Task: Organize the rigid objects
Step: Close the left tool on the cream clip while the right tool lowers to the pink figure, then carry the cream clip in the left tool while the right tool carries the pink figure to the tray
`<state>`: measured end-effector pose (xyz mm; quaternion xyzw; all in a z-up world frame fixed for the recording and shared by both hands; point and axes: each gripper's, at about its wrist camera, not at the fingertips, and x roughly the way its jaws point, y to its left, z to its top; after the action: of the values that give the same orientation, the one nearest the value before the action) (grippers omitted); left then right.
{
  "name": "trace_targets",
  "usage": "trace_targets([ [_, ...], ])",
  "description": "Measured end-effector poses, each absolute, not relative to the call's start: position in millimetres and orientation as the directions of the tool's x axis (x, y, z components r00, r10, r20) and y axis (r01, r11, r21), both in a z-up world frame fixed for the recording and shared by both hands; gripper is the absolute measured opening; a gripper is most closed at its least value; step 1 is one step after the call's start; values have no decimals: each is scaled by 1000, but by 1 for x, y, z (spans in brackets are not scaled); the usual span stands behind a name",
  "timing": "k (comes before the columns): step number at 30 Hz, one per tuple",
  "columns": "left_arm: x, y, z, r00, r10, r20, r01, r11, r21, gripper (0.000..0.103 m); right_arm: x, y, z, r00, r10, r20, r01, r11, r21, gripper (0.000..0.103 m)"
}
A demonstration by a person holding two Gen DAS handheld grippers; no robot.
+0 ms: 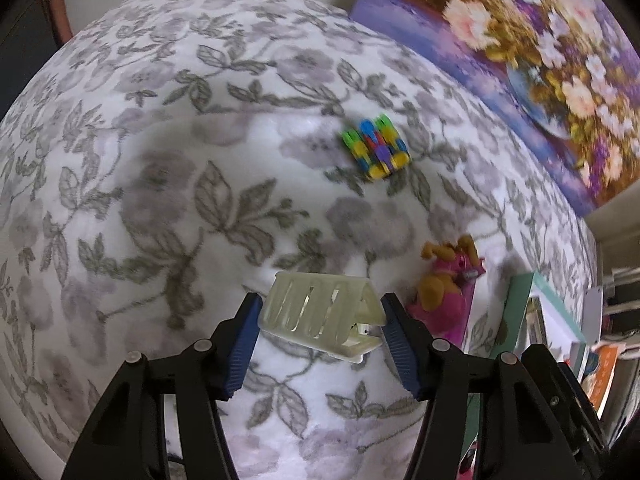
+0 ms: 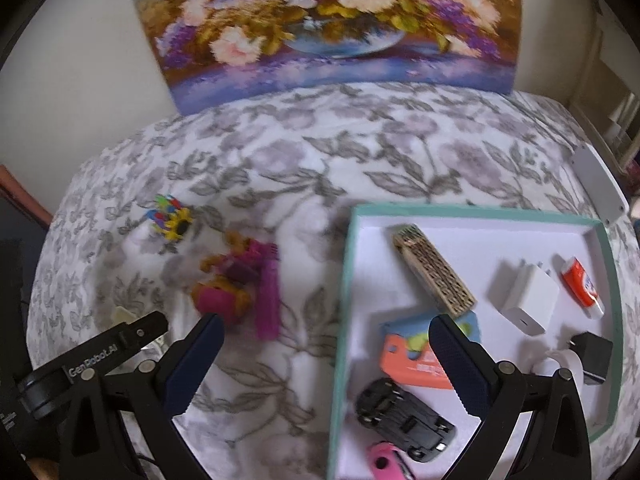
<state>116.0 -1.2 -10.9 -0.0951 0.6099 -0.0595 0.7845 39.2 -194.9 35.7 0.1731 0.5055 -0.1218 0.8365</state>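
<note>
1. My left claw [image 1: 320, 320] brackets a pale translucent hair clip [image 1: 320, 314]; the blue pads [image 1: 242, 344] sit at its two ends, though I cannot tell whether they press it or only flank it.
2. My right claw [image 2: 324, 364] is spread wide and grips nothing, hovering over the left wall of the teal-rimmed box [image 2: 344, 280].
3. Beyond the left claw on the floral bedspread [image 1: 160, 160] lie a pink-and-orange toy [image 1: 444, 284] and, farther off, a multicoloured block toy [image 1: 376, 148].
4. Inside the box: a black toy car [image 2: 404, 416], an orange card [image 2: 416, 360], a patterned wooden case [image 2: 434, 276], a white charger [image 2: 528, 298] and a red-and-white tube [image 2: 582, 282].
5. A flower painting [image 2: 320, 20] stands behind the bed.
</note>
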Motion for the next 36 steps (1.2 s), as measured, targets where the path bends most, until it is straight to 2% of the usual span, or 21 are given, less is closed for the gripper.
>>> trace_targets([
  [2,119,6,-9,262,-210,-942,-41,973,-228,62,46,-188,38,473,-11,-881,357,917,180,102],
  [7,126,19,-9,278,-211,-937,-76,968,-241,62,65,-171,36,475,22,-880,306,933,189,91],
  [17,131,39,-13,282,-198,-939,-123,963,-240,62,95,-144,11,425,45,-904,257,952,168,76],
  [20,132,41,-14,280,-205,-938,-129,960,-248,62,99,-139,0,402,51,-914,250,954,164,69],
  [22,132,40,-14,280,-207,-937,-124,960,-249,62,102,-137,-8,385,50,-922,254,954,157,60],
  [26,133,38,-15,276,-207,-939,-123,961,-248,62,106,-133,-11,405,6,-914,248,962,116,59],
  [31,134,35,-16,270,-201,-942,-118,964,-239,62,106,-128,-12,416,-21,-909,229,970,82,48],
  [36,134,34,-12,278,-191,-941,-114,967,-230,62,100,-129,-11,422,-2,-906,231,967,106,47],
])
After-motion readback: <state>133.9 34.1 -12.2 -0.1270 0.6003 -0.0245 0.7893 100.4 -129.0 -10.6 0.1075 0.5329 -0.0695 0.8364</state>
